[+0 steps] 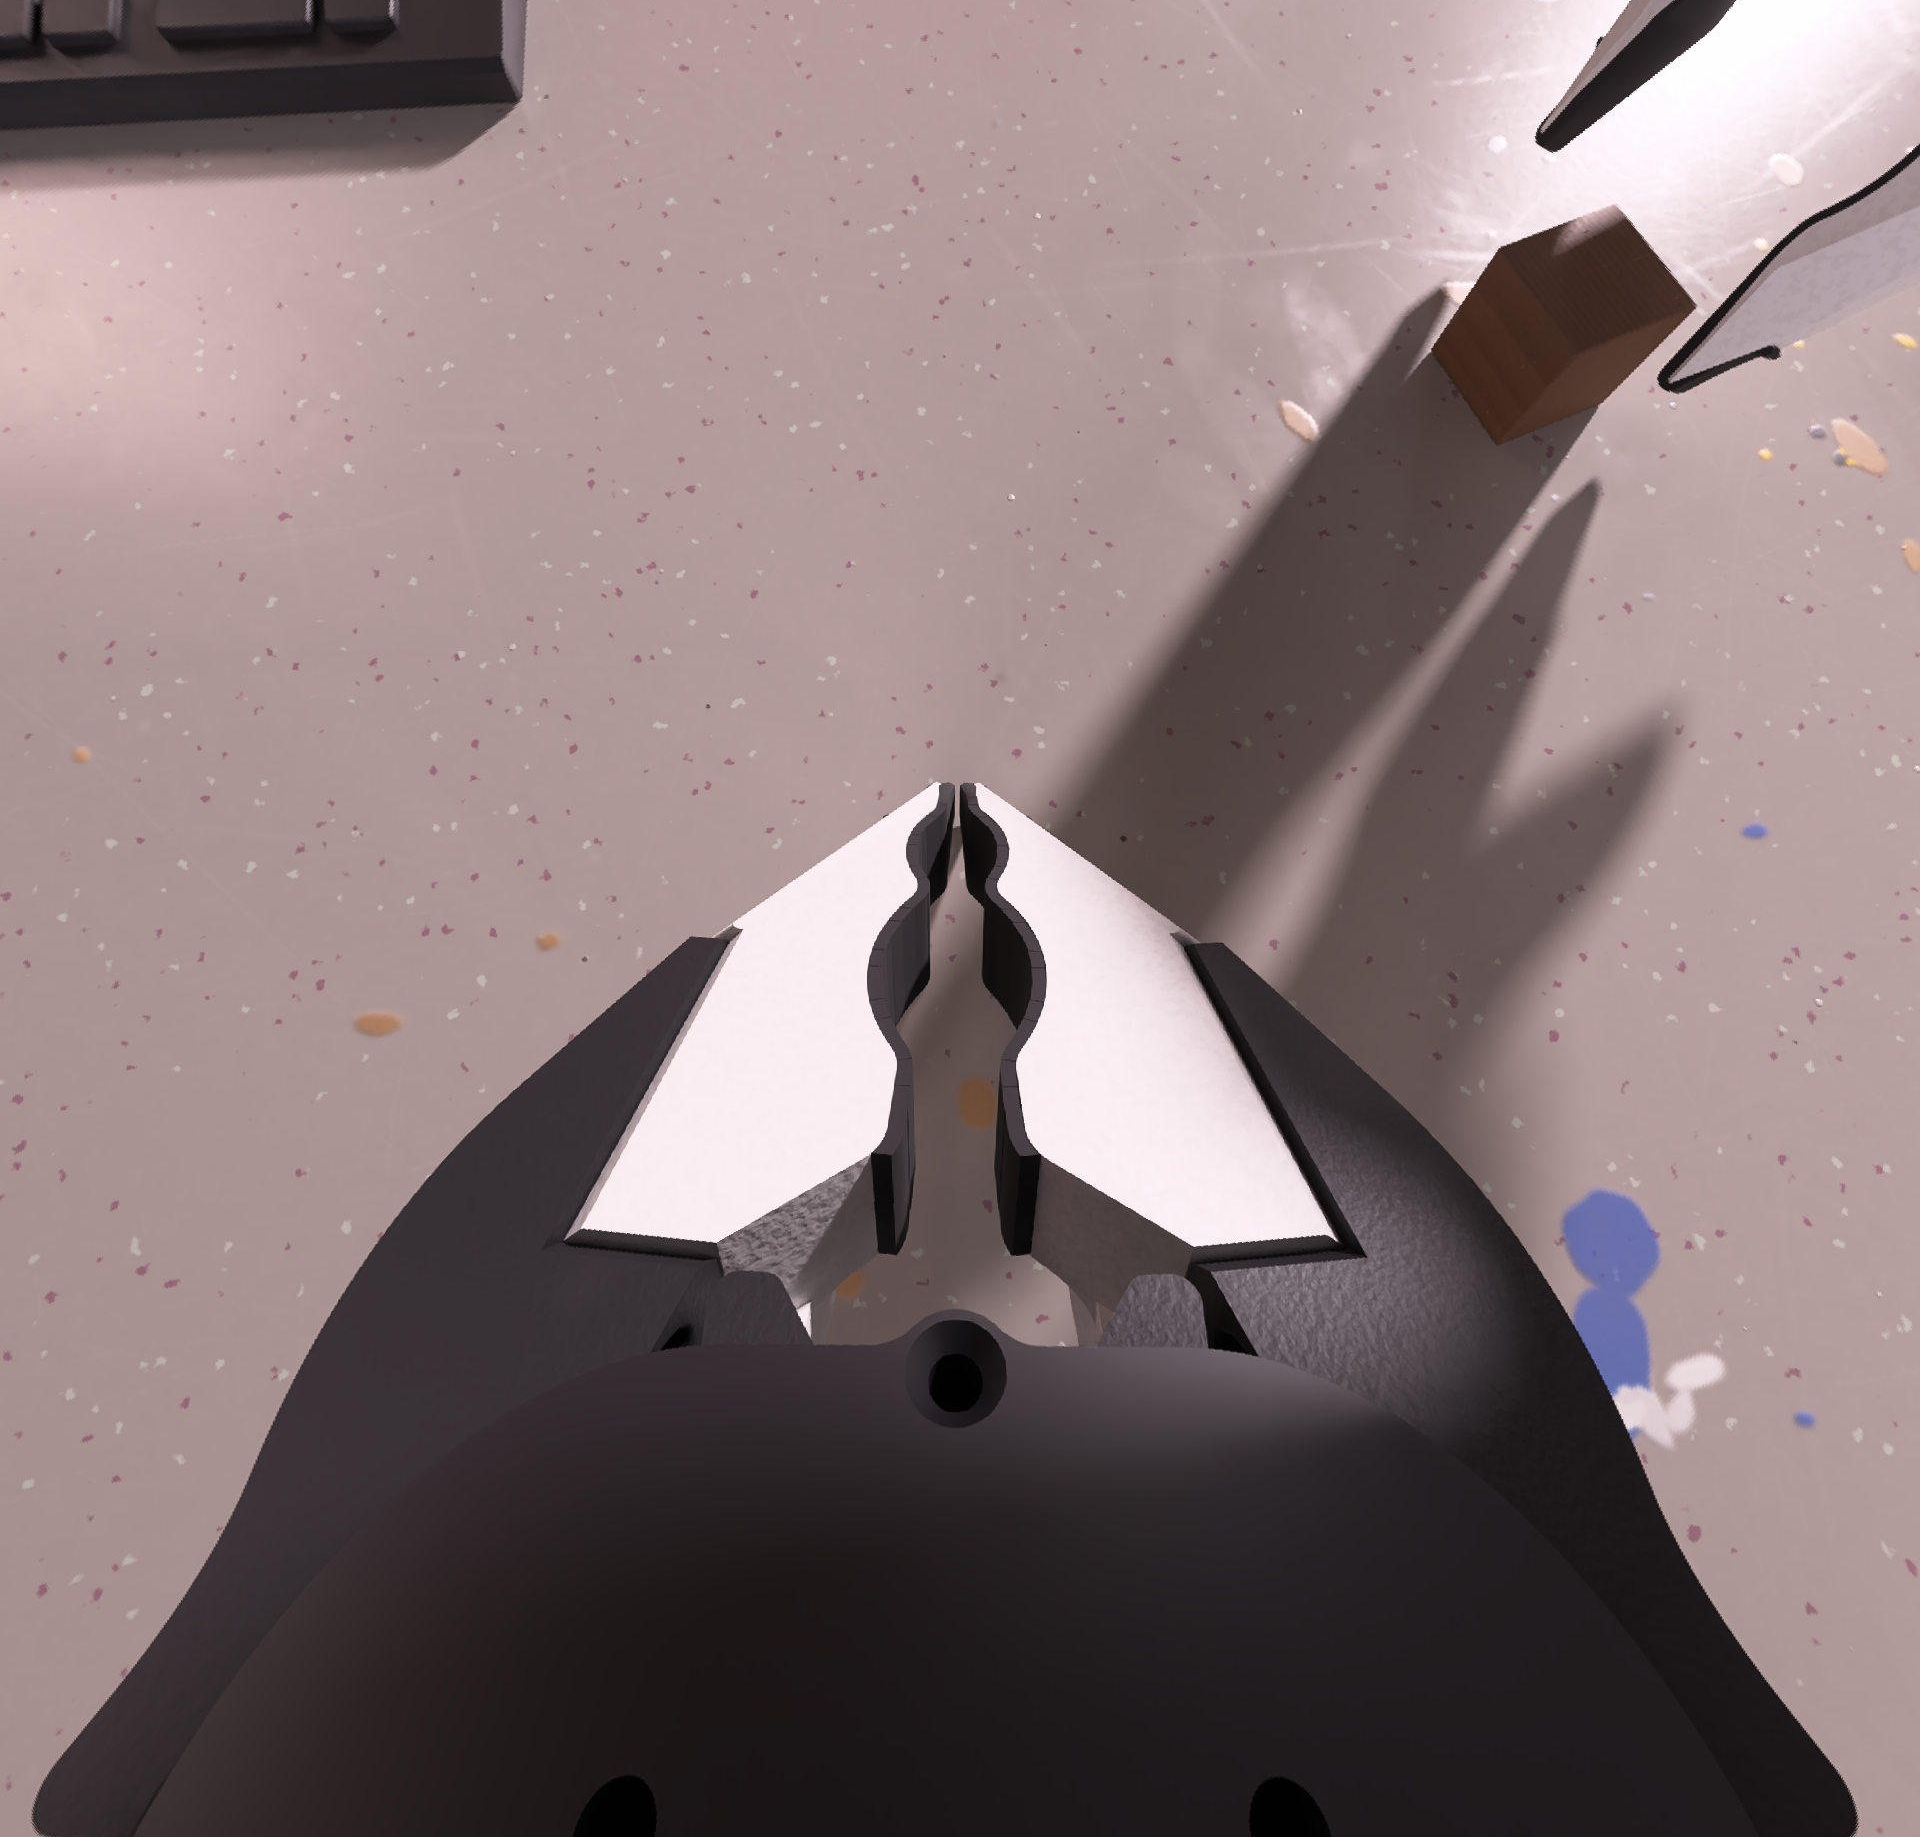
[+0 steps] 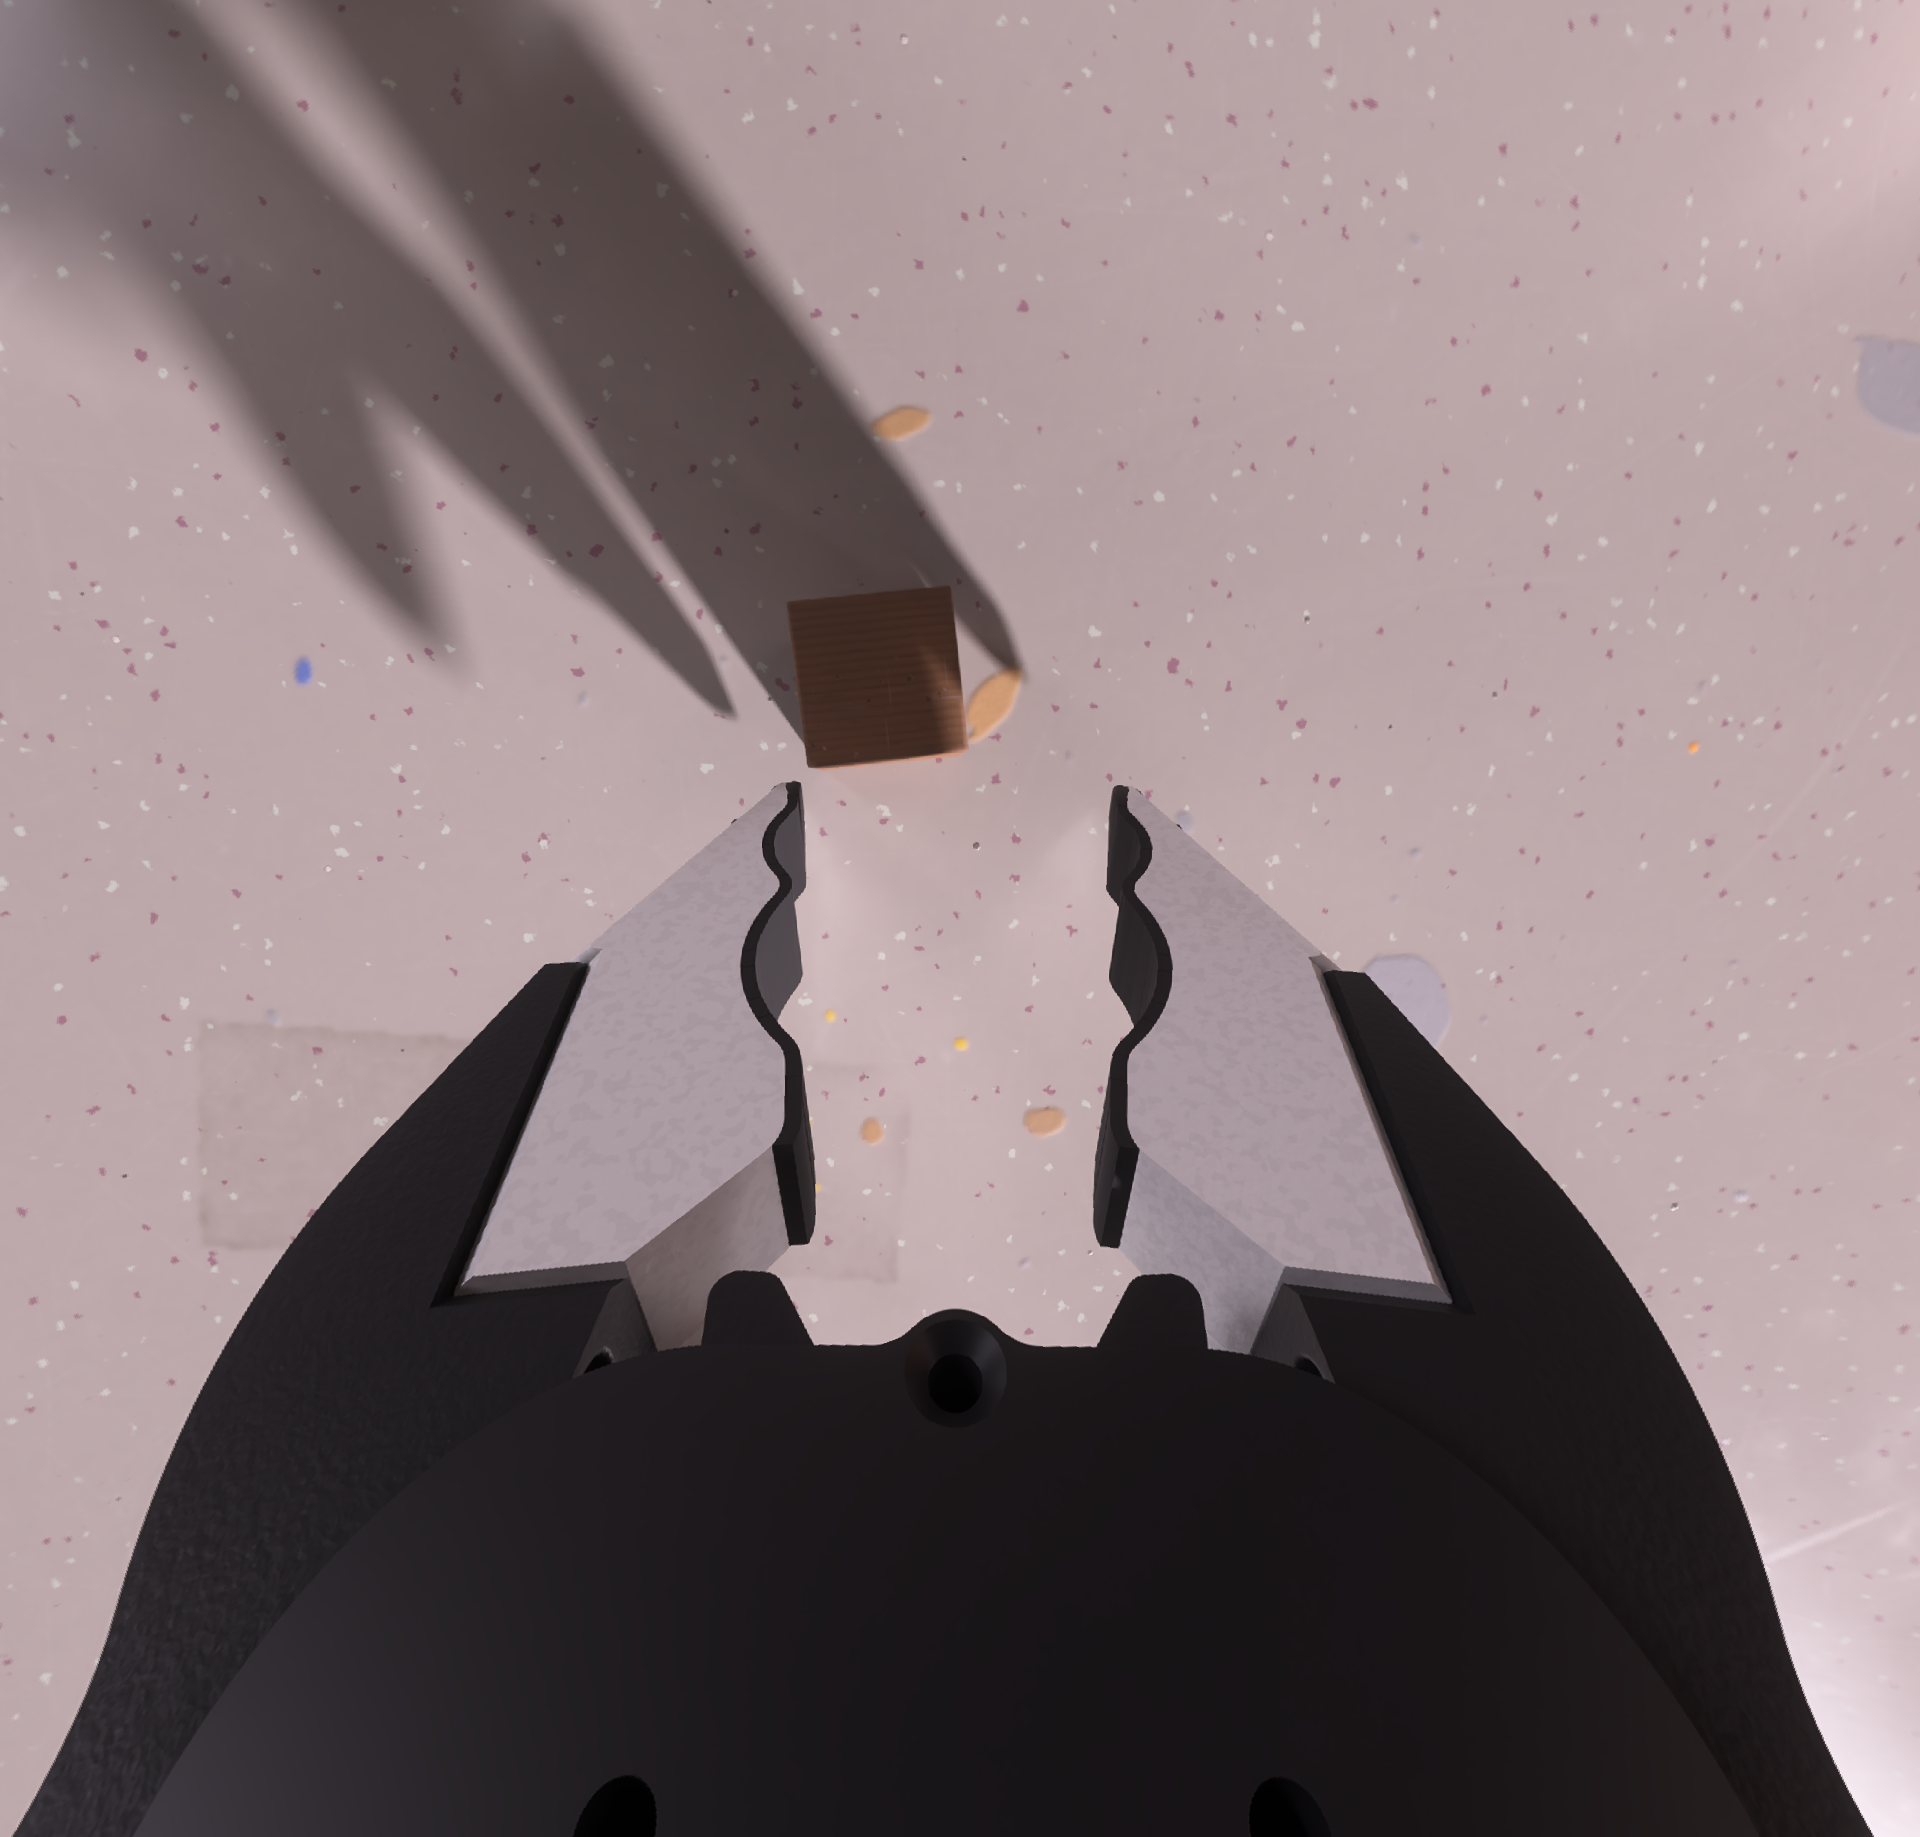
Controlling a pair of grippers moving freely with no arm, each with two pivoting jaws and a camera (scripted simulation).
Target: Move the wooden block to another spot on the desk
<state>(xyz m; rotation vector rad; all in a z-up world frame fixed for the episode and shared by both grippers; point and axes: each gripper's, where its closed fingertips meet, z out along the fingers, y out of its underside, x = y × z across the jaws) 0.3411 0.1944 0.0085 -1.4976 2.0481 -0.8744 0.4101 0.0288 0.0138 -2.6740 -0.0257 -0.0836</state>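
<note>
A small brown wooden block (image 2: 876,675) rests on the speckled pinkish desk (image 2: 1351,437), just ahead of my right gripper (image 2: 954,800). That gripper is open and empty, its jaws wide apart, the block slightly left of their centre line and beyond the tips. In the left wrist view the block (image 1: 1558,327) sits at the upper right with the right gripper (image 1: 1605,255) above and around it, open. My left gripper (image 1: 956,790) is shut and empty over the bare desk (image 1: 727,488), well away from the block.
A dark keyboard (image 1: 249,11) lies at the upper left of the left wrist view. Paint spots mark the desk: blue ones (image 1: 1608,1288) by the left gripper, orange ones (image 2: 992,701) beside the block. The right gripper's long shadow (image 2: 468,333) falls across the desk.
</note>
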